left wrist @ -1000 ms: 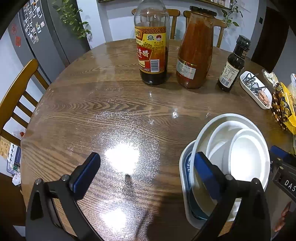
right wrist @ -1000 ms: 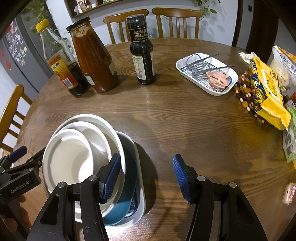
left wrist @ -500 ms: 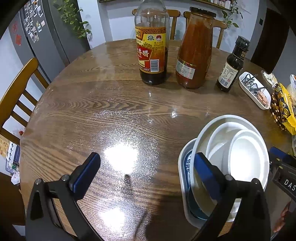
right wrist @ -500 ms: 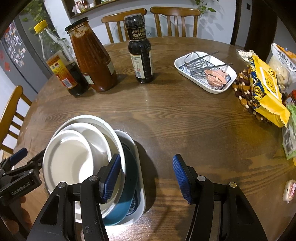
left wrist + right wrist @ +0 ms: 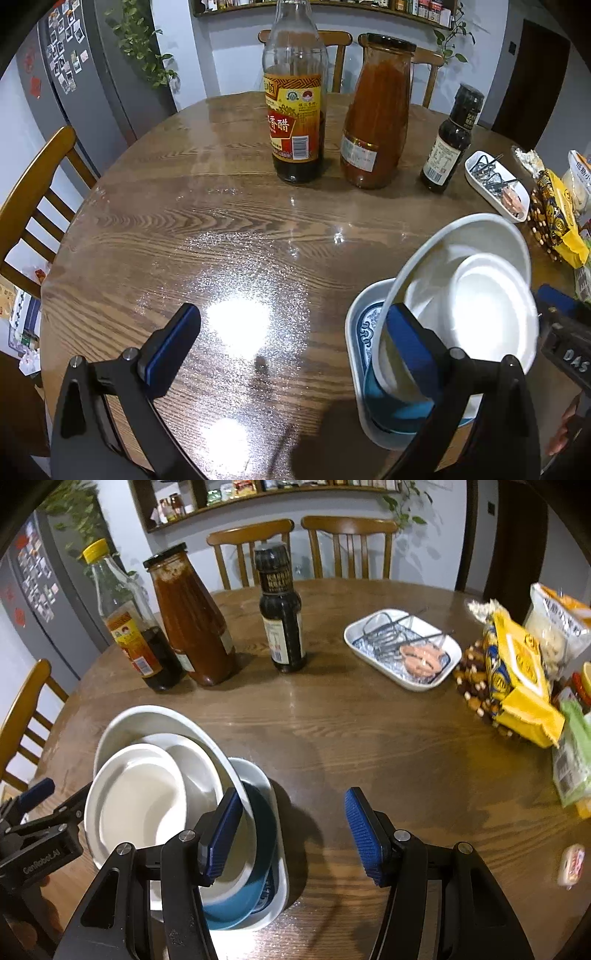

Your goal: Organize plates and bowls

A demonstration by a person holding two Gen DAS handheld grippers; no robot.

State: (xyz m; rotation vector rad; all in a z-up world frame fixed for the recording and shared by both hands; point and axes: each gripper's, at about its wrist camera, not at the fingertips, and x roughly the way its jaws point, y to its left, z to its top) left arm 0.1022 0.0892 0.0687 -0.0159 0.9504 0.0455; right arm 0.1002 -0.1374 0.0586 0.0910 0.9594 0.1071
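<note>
Nested dishes waiting at the lower frame, both grippers released.

Stack of white bowls (image 5: 147, 805) tilted inside a blue bowl (image 5: 255, 890) on a white tray (image 5: 280, 864), lower left of the right view, lower right of the left view; leaning probably because of unequal sizes. Left gripper (image 5: 291, 354) and right gripper (image 5: 291, 834) with fingers spread wide, holding nothing, flanking the stack near the edge of the surface (image 5: 369, 738), apparently ready for lifting.

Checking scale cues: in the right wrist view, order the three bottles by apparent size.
1. Red sauce jar, bulkiest.
2. Vinegar bottle, about as tall but slimmer; close call.
3. Dark bottle, smallest.
All stand at similar distance.
</note>
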